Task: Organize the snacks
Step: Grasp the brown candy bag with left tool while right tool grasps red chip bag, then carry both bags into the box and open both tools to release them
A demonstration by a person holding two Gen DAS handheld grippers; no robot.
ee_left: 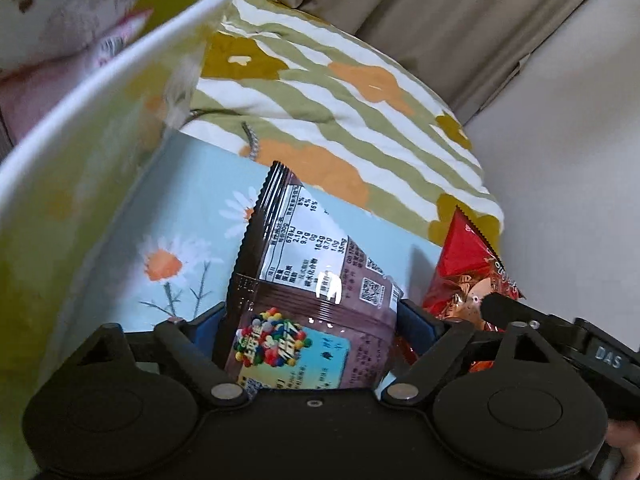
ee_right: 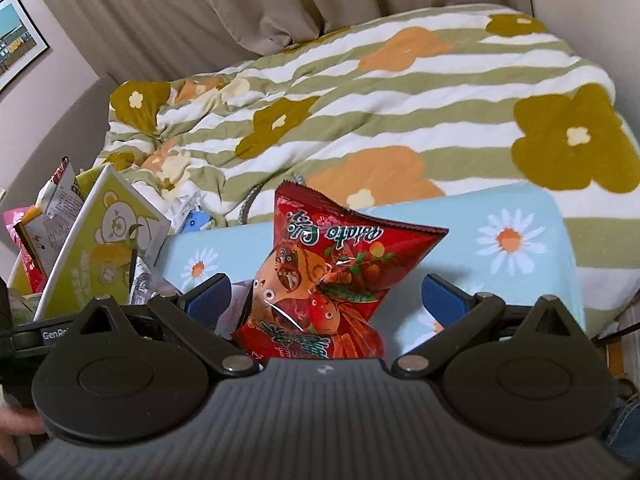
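1. Over the pale blue daisy-print sheet (ee_left: 176, 216), the left gripper (ee_left: 312, 320) has its two blue-padded fingers pressed against the sides of a dark brown foil snack packet with a white nutrition table (ee_left: 304, 280); the jaws are clamped on it, and the packet stands up between them with its crimped top edge pointing away from the camera.
2. Just left of that packet rises the wall of a white-rimmed, yellow-green cardboard box (ee_left: 100, 120); blurred pink and white packets show past its rim.
3. To the right, in the left wrist view, a red potato-crisp bag with cartoon fish (ee_left: 468, 276) sits close beside the brown packet.
4. In the right wrist view the right gripper (ee_right: 324, 300) frames the same red bag (ee_right: 332, 272); the left pad sits near the bag's side but contact is unclear, the right pad stands clear of it, so the jaws are apart.
5. Behind lies a rumpled green-and-white striped quilt with orange and mustard flowers (ee_right: 400, 120); the box with a bear print (ee_right: 108, 248) stands at the far left, snack packs poking from it.
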